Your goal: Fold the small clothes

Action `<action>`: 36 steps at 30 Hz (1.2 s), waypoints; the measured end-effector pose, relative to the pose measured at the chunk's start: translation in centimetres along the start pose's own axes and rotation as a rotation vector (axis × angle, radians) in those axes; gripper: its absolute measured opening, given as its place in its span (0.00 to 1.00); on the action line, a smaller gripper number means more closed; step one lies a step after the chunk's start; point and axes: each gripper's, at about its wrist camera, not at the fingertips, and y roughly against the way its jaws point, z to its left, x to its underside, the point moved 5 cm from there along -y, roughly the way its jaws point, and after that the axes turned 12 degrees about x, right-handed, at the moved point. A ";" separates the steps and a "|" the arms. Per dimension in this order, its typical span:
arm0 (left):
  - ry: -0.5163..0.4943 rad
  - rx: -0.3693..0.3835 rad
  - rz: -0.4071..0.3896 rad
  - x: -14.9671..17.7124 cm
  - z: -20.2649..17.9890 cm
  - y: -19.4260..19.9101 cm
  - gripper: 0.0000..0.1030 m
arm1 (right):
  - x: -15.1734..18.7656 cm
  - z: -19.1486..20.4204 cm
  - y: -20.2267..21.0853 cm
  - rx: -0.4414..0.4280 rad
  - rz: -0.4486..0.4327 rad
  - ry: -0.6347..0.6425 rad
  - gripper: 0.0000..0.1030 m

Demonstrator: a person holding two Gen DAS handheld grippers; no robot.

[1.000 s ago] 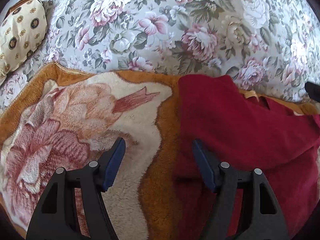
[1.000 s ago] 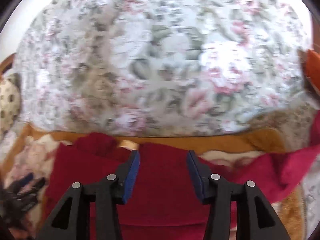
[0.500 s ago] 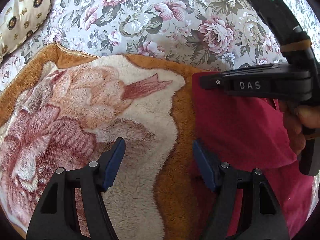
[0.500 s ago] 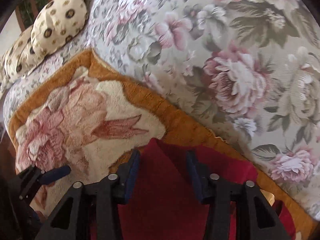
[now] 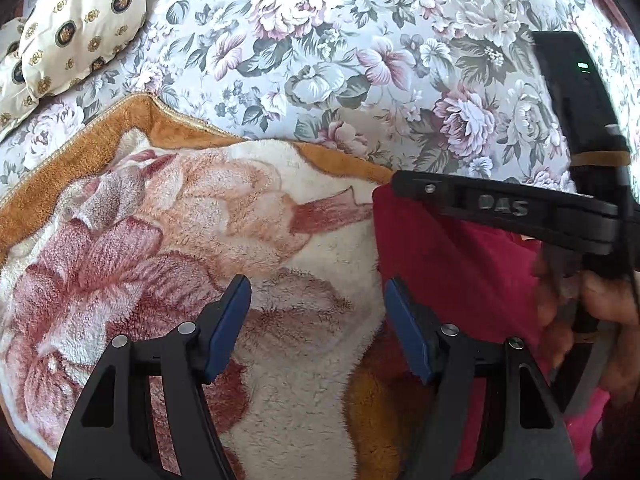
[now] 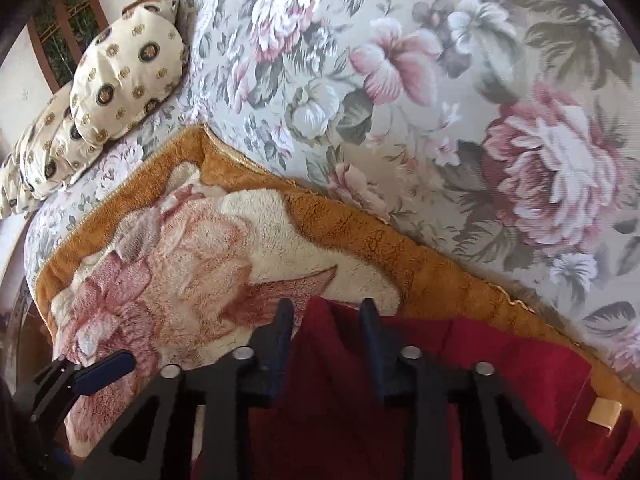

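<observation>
A dark red garment (image 5: 452, 256) lies on a plush orange and cream floral blanket (image 5: 224, 232). My left gripper (image 5: 316, 312) is open and empty, low over the blanket just left of the garment's edge. My right gripper (image 6: 326, 320) has its jaws narrowed around a raised corner of the red garment (image 6: 340, 392), with cloth between the pads. In the left wrist view the right gripper (image 5: 404, 186) reaches in from the right at the garment's far left corner. A tan label (image 6: 604, 414) shows at the garment's right side.
The blanket (image 6: 192, 264) lies on a floral bedspread (image 5: 340, 60) that rises behind it. Cream patterned pillows (image 5: 76, 28) sit at the far left, also seen in the right wrist view (image 6: 120, 80). A wooden headboard (image 6: 60, 28) stands at the far left.
My right gripper has narrowed its jaws onto the garment's corner. The left gripper has shifted slightly left, still open.
</observation>
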 end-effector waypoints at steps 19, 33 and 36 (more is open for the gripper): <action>-0.091 0.132 -0.018 0.0 -5.1 -0.7 0.68 | 13.9 -18.9 16.8 0.687 -0.007 -0.435 0.42; -0.137 0.131 0.103 1.4 -6.3 -3.2 0.68 | 16.7 -21.1 19.2 0.650 -0.012 -0.524 0.09; -0.152 0.127 0.106 1.6 -6.7 -3.3 0.68 | 17.8 -21.5 17.9 0.643 0.080 -0.519 0.11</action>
